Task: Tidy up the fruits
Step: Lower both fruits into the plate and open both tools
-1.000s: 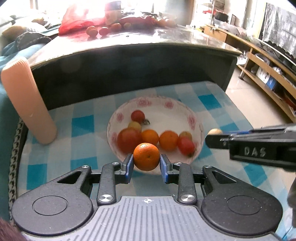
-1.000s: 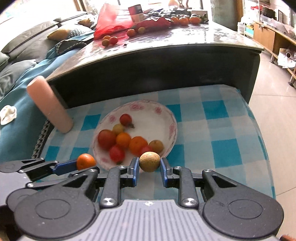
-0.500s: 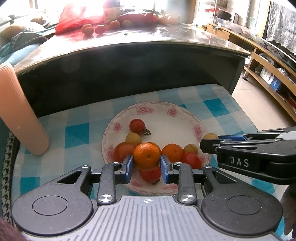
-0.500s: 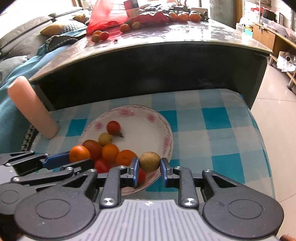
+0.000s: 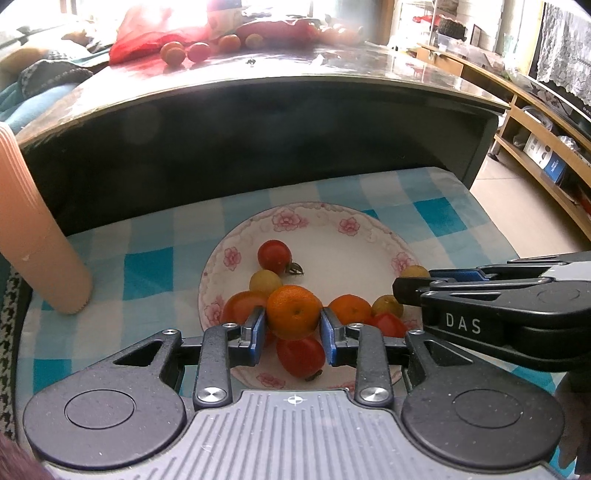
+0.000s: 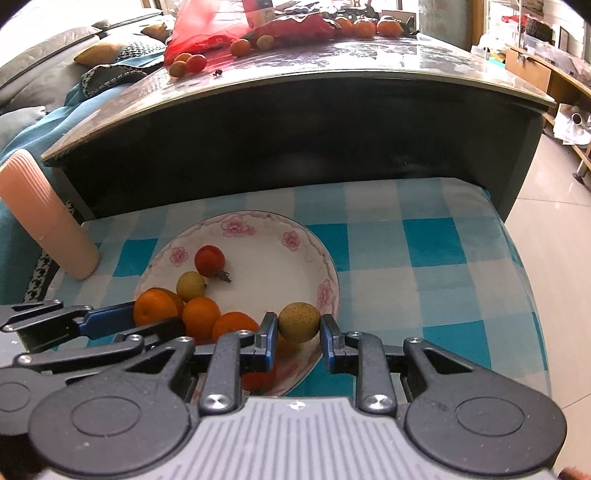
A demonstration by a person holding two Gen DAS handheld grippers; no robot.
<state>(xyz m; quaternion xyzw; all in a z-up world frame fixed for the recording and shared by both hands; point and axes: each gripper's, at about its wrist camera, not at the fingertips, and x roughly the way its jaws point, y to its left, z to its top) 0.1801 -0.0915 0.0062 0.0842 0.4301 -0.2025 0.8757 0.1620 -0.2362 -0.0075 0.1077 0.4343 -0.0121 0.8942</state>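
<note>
Now my left tongs (image 5: pixel 293 325) are gripping a mandarin (image 5: pixel 293 312), right tongs (image 6: pixel 298 328) gripping a yellowish fruit (image 6: pixel 298 322) — both hovering over the plate (image 6: pixel 258 229) directly below.

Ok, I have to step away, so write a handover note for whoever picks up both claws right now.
Left claw: shut on a mandarin, held over the near part of the flowered plate.
Right claw: shut on a yellowish-brown round fruit, held over the plate's right rim.
Done: the plate on the checked cloth already holds tomatoes, mandarins and small yellow fruits.
Left: set both held fruits on the plate, then fetch the loose fruit by the red bag on the glossy tabletop behind.
</note>
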